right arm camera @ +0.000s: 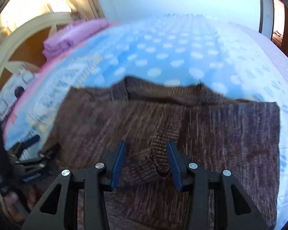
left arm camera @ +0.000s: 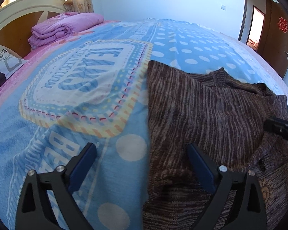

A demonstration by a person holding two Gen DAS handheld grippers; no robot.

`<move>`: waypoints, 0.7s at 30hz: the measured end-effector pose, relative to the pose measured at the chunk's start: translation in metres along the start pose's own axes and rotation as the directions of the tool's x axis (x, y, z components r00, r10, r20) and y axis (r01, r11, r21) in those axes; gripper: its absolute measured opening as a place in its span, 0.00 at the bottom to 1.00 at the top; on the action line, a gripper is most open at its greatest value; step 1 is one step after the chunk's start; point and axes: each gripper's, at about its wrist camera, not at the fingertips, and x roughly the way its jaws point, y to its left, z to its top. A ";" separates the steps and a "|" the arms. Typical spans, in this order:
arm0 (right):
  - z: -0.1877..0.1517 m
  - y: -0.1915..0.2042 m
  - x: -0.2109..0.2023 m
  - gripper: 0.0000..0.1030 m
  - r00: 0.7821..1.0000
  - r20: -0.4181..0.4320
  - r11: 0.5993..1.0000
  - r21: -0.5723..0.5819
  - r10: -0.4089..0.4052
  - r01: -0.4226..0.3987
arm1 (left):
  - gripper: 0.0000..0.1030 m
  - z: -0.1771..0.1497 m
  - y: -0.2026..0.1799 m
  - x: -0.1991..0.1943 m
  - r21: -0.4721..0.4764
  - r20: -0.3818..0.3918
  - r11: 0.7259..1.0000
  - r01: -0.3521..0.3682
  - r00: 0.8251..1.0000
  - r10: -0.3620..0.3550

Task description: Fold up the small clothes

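A brown striped knit sweater (left arm camera: 201, 105) lies spread on the blue dotted blanket (left arm camera: 86, 95), collar toward the far side. My left gripper (left arm camera: 142, 153) hangs open and wide over the sweater's left edge, one finger above the blanket and the other above the knit. In the blurred right wrist view the sweater (right arm camera: 230, 134) fills the lower half. My right gripper (right arm camera: 146, 143) is shut on the ribbed sleeve cuff (right arm camera: 161, 159), which is bunched between its blue pads. The right gripper (left arm camera: 282, 130) also shows at the right edge of the left wrist view. The left gripper (right arm camera: 30, 153) appears at the lower left, held by a hand (right arm camera: 9, 201).
A folded pink quilt (left arm camera: 67, 26) sits at the bed's far left by the cream headboard (left arm camera: 19, 15). A patterned pillow (left arm camera: 3, 67) lies at the left edge. A wooden door (left arm camera: 278, 38) stands at the far right beyond the bed.
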 end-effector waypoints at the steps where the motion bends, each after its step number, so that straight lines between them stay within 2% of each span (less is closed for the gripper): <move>1: -0.004 0.002 -0.004 0.44 1.000 0.002 1.000 -0.012 0.005 -0.005 | 0.96 0.000 0.000 0.000 -0.001 0.000 1.000 0.002 1.000 -0.002; 4: -0.020 0.006 -0.020 0.44 0.997 -0.055 0.996 -0.078 0.050 -0.054 | 0.96 0.001 0.000 0.000 -0.003 -0.001 1.000 0.004 1.000 -0.004; 7: -0.043 0.014 -0.035 0.44 0.993 -0.115 0.975 -0.220 0.010 -0.035 | 0.96 0.001 0.000 0.000 -0.003 -0.001 1.000 0.004 1.000 -0.004; 9: -0.050 0.015 -0.045 0.44 0.992 -0.124 0.968 -0.249 0.009 -0.040 | 0.97 0.000 0.001 0.000 -0.002 -0.001 1.000 0.004 1.000 -0.004; 13: -0.032 0.010 -0.060 0.44 0.999 -0.019 0.985 -0.168 0.041 -0.044 | 0.98 0.000 0.001 0.001 0.002 -0.002 1.000 -0.001 1.000 0.001; 16: -0.007 0.009 -0.053 0.44 0.995 0.059 0.994 -0.079 0.085 -0.080 | 0.99 0.000 0.001 0.002 0.001 -0.003 1.000 -0.001 1.000 0.001; 19: 0.009 0.018 -0.023 0.44 0.994 0.025 0.991 -0.082 0.104 -0.102 | 1.00 0.000 0.002 0.002 -0.004 -0.006 1.000 0.003 1.000 -0.003; 21: 0.008 0.023 -0.008 0.44 0.994 -0.032 0.989 -0.097 0.108 -0.111 | 1.00 0.000 0.004 0.002 -0.010 -0.007 1.000 0.009 1.000 -0.009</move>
